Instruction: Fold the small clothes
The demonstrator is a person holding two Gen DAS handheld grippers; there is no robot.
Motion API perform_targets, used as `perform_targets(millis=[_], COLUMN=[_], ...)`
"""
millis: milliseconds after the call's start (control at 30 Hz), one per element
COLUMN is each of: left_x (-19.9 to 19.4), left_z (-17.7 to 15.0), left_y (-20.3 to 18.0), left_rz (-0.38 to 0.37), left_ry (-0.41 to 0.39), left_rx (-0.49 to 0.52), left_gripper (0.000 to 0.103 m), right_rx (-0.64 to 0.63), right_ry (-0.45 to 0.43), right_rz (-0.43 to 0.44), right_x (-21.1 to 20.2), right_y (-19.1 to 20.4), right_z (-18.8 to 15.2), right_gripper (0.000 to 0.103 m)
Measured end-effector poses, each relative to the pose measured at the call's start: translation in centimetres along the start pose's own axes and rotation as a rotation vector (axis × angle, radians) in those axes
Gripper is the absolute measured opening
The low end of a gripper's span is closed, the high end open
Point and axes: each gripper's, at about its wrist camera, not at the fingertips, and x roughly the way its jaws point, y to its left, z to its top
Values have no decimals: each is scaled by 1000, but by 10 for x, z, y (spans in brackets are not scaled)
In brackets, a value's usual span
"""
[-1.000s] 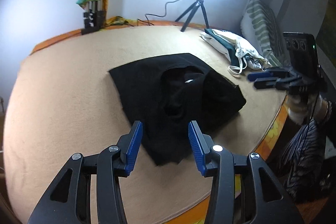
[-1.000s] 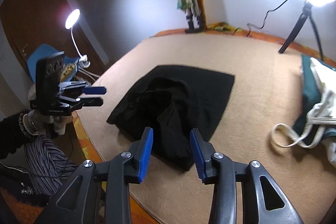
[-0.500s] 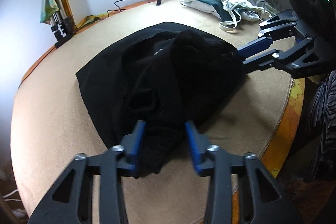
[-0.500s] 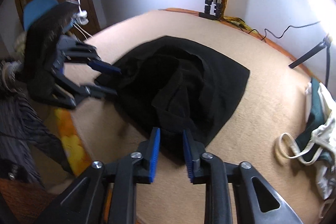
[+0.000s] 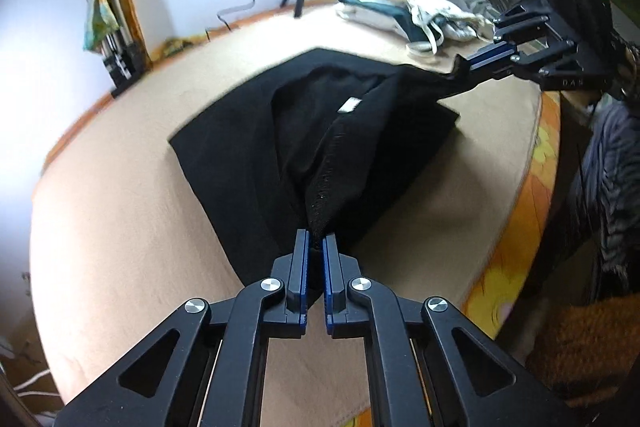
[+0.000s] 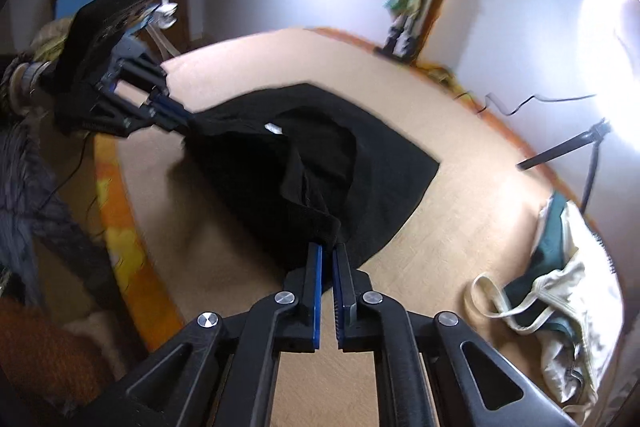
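The left gripper (image 5: 314, 245) and right gripper (image 6: 327, 251), jaws just closed, each pinch an edge of the black garment (image 5: 256, 155) lying rumpled mid-frame on the tan bedcover (image 5: 120, 235); folding has barely begun.

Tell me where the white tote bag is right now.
The white tote bag lies on the tan bed cover, right of the black garment in the right wrist view, near the ring light's tripod.
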Motion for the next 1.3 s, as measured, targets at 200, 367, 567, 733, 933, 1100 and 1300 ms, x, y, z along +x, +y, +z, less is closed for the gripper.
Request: perform_targets(millis=[200,367,567,733,933,1100,1300], left_x=[-14,-44,-40,-15,15,44,68], left_z=[-9,-9,-2,10,28,34,32], left_y=[-4,12,47,79,120,146,154], left_rz=[-53,-76,-33,-71,-88,-111,-177], left_ry=[2,-92,-137,-155,-157,-141,-118], left_rx=[-26,-137,-352,-539,-697,-815,-878], left_gripper=[8,29,29,29,29,29,29], right_rx=[23,324,513,633,740,789,829], right_ry=[42,-52,-87,-121,-126,-112,-95], right_rz=[86,178,166,192,204,203,233], right_x=[-3,-13,4,31,64,83,103], right_y=[-8,-53,-87,-114,-146,-160,-172], right_z=[-12,-17,-8,10,28,37,44], right_gripper=[15,28,30,32,34,35,32])
